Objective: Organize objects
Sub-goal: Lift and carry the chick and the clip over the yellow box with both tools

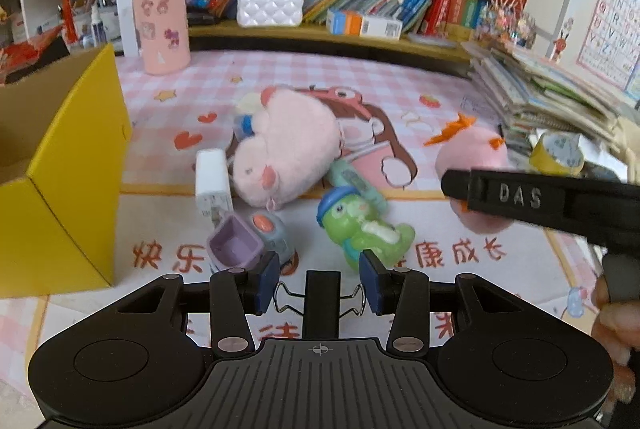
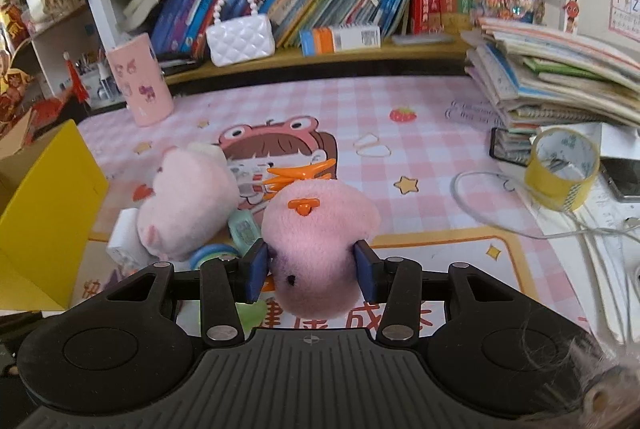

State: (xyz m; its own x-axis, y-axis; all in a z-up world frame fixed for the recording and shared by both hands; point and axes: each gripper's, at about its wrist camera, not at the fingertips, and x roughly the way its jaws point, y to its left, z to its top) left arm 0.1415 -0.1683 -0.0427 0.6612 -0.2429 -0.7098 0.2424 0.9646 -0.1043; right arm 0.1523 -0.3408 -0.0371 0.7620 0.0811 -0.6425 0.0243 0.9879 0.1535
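Right wrist view: the right tongs (image 2: 311,267) are clamped on a pink plush chick (image 2: 316,241), gripped by both pads and apparently raised off the bench (image 2: 440,269). Seen from the left wrist, the left tongs (image 1: 319,279) are held apart and empty just short of a green dinosaur figure (image 1: 362,225) and a purple toy truck (image 1: 248,241). Beyond them a pink plush pig (image 1: 288,153) and a white charger (image 1: 212,185) are left lying. Nothing can be seen inside the yellow box (image 1: 60,189), so most sorting is judged to remain.

Bright, soft daylight; blurred fisheye edges
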